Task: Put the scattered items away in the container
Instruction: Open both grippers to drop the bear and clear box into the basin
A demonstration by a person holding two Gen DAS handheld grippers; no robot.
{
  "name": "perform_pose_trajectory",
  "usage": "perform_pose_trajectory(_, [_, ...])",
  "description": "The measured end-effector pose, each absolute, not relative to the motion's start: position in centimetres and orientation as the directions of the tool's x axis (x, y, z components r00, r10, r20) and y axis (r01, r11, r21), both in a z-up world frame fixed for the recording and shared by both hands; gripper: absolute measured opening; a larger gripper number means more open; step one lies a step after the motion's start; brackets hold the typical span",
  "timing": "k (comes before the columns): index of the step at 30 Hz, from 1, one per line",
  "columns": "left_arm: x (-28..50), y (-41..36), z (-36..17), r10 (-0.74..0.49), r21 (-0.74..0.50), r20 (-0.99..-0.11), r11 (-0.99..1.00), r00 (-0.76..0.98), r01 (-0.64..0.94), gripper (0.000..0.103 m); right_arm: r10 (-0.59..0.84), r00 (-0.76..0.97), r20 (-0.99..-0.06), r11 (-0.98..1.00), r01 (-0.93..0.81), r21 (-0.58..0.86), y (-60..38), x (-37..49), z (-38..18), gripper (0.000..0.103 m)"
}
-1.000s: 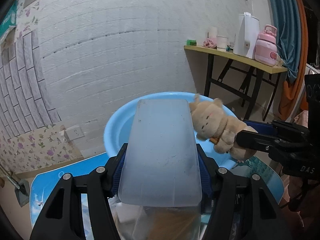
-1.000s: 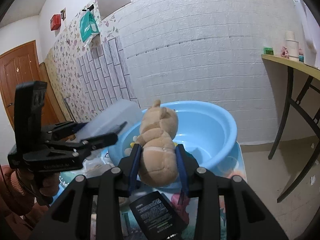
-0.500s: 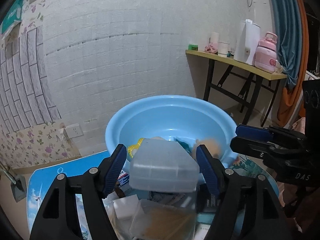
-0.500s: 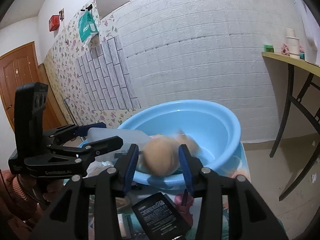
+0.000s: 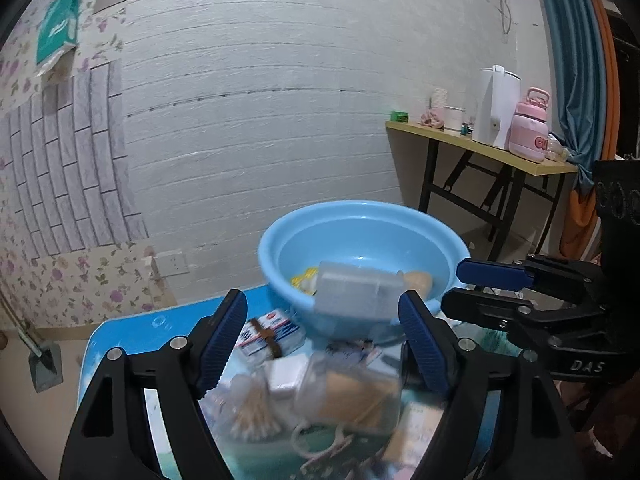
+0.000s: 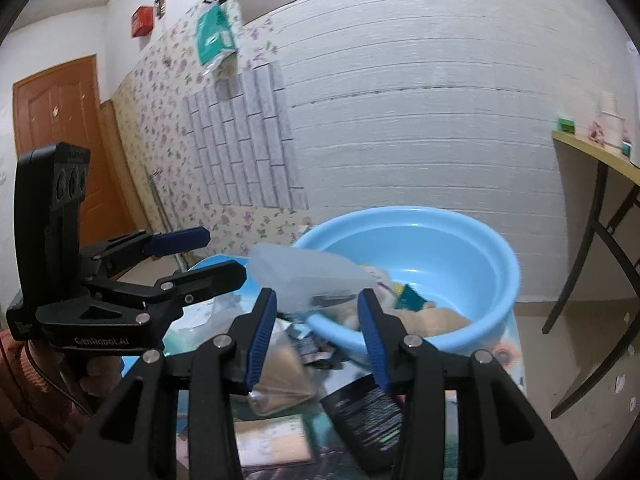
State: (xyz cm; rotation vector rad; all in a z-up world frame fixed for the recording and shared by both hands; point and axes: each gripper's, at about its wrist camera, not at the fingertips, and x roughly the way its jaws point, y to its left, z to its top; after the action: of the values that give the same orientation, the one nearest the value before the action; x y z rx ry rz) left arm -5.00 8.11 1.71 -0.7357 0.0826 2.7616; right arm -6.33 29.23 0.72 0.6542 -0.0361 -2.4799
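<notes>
- My left gripper (image 5: 322, 316) stands wide, jaws opening, with nothing pressed between its blue pads.
- The translucent plastic box (image 5: 354, 294) is blurred just ahead of those pads, tilted over the near rim of the blue basin (image 5: 360, 216); whether it touches the rim I cannot tell.
- My right gripper (image 6: 316, 312) is parted and empty.
- The plush toy (image 6: 436, 316) lies inside the basin, just beyond my right fingertips.
- On the table, below my claws, lie a clear jar of sticks (image 5: 352, 392) and a black packet (image 6: 368, 408).
</notes>
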Motion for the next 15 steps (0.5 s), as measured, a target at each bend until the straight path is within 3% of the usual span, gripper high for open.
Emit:
perform_pose_trajectory(3, [-4.2, 7.0, 1.4, 0.242, -0.022, -0.497, -0.964, -0.834, -0.266, 0.085, -0.539, -0.705, -0.461, -0.833, 0.527, 0.168, 28.2, -6.4, 0.2, 0.045])
perform_pose_trajectory(9, [-3.9, 5.0, 1.7, 0.225, -0.065, -0.504, -0.973, -0.834, -0.223, 0.086, -0.525, -0.704, -0.477, -0.84, 0.519, 0.159, 26.7, -8.8, 0.4, 0.047])
perform_pose_trajectory(15, [-2.4, 4.1, 2.2, 0.206, -0.05, -0.468, -0.977, -0.859, -0.207, 0.092, -0.375, -0.769, -0.518, -0.924, 0.354, 0.143, 27.6, -10.8, 0.4, 0.049])
